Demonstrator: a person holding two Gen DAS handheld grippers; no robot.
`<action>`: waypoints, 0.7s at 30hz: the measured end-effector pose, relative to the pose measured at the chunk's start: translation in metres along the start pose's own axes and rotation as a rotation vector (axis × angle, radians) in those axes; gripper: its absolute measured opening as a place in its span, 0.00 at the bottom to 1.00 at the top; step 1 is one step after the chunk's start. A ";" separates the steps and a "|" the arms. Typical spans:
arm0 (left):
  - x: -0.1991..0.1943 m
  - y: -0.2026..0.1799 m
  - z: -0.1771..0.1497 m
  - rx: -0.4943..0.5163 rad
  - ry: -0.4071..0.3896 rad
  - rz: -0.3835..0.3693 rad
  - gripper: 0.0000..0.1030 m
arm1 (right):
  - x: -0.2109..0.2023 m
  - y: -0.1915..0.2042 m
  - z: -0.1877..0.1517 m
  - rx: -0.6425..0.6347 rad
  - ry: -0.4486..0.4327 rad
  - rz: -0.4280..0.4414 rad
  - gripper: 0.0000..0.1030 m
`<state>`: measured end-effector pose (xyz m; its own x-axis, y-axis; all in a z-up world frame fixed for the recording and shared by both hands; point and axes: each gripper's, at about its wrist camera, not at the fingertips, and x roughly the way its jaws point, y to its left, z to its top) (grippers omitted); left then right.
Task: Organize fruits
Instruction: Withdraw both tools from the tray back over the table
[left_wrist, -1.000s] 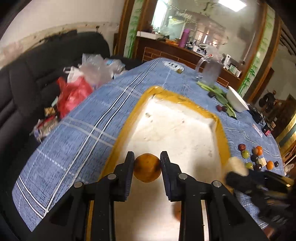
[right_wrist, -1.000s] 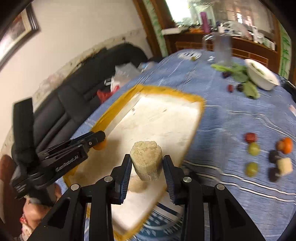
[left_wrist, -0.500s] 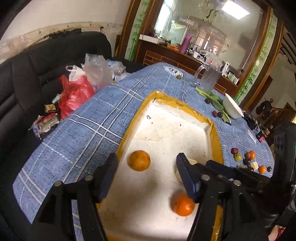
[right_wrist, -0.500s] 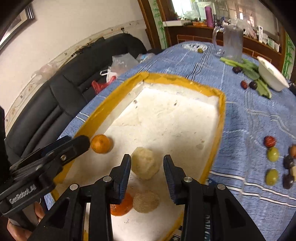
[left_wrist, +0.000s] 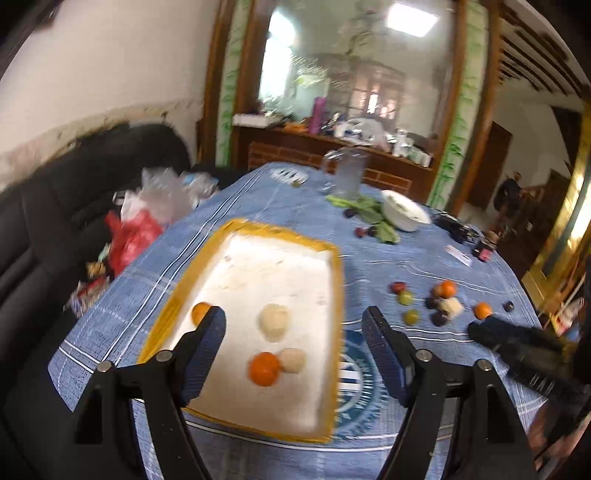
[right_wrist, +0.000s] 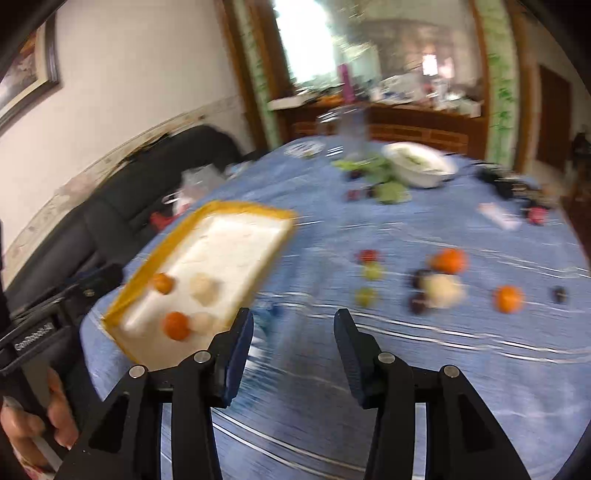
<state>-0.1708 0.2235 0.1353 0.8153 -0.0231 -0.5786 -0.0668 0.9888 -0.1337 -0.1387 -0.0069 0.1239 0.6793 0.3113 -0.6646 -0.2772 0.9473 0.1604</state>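
Now the left gripper (left_wrist: 293, 339) hangs over the yellow-rimmed tray (left_wrist: 334, 295) with jaws that have just been opening and nothing between them, and the right gripper (right_wrist: 293, 338) hovers over the blue tablecloth (right_wrist: 424, 350), its jaws likewise just opened further and empty. Inside the tray lie two oranges (left_wrist: 264, 368) and two pale fruit pieces (left_wrist: 274, 321), while more small fruits (right_wrist: 445, 286) sit loose on the cloth well to the tray's right. Only a blurred white label on the left gripper's body, seen from the right wrist, shows lettering; it seems to begin "Gen", and a round blue-and-white emblem (left_wrist: 356, 384) printed on the cloth is too smeared to read.
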 end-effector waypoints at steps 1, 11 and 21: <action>-0.006 -0.007 -0.001 0.012 -0.010 -0.003 0.78 | -0.014 -0.011 0.001 0.013 -0.016 -0.021 0.48; -0.055 -0.074 0.008 0.159 -0.121 0.021 0.87 | -0.184 -0.074 0.051 0.003 -0.309 -0.305 0.65; -0.030 -0.094 0.008 0.203 -0.068 0.013 0.87 | -0.206 -0.088 0.071 -0.001 -0.386 -0.380 0.86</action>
<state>-0.1842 0.1319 0.1713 0.8526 -0.0072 -0.5225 0.0341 0.9985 0.0418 -0.2058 -0.1486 0.2984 0.9319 -0.0478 -0.3595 0.0357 0.9986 -0.0401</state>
